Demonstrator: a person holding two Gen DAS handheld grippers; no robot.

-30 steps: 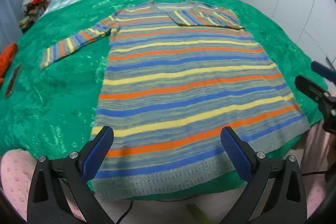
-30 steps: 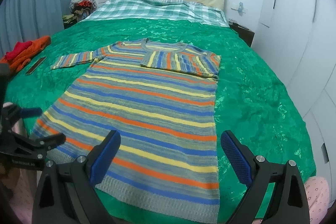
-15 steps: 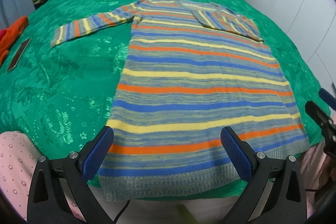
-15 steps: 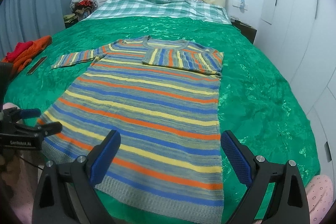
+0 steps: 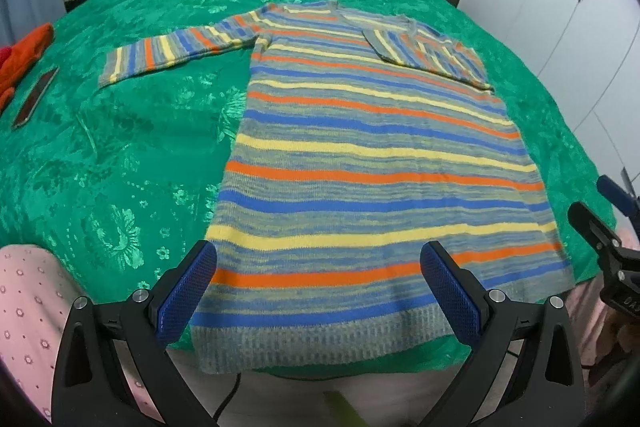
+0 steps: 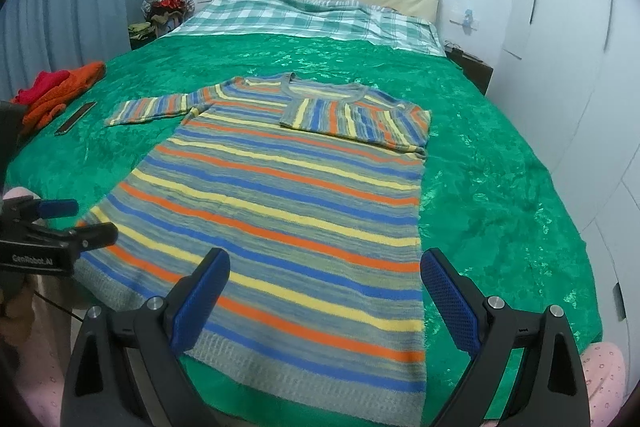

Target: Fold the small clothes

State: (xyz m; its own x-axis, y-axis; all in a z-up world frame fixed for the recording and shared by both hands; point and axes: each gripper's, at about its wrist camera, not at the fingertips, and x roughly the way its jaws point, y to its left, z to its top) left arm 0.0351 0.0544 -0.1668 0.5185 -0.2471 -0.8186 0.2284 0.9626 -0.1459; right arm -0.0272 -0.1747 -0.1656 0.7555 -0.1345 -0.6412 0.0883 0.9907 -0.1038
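Lying flat on the green bedspread (image 5: pixel 100 163): a striped sweater (image 5: pixel 360 163), hem hanging just over the near edge, neck pointing far toward the plaid sheet (image 6: pixel 304 15). Showing the right sleeve (image 6: pixel 352 119) already folded across the chest; the left sleeve (image 5: pixel 176 51) reaching out leftward over the cover, not yet folded. Hovering near the hem, apart from the knit: the left gripper (image 5: pixel 318 291) and the right gripper (image 6: pixel 326 295), both spread wide and gripping nothing. Judging the step in hand as the sleeve folds, half done, with the body folds waiting after. Calling next, probably, for the left gripper to be travelling far and left to the cuff, pinching it thinly so only the knit and not the bedspread gets caught, then carrying it across to match the other sleeve. Sitting well apart at far left: an orange cloth (image 6: pixel 60 91) and a dark flat object (image 5: pixel 34 99), neither in the way. Peeking in at the near corners: pink dotted fabric (image 5: pixel 24 291).
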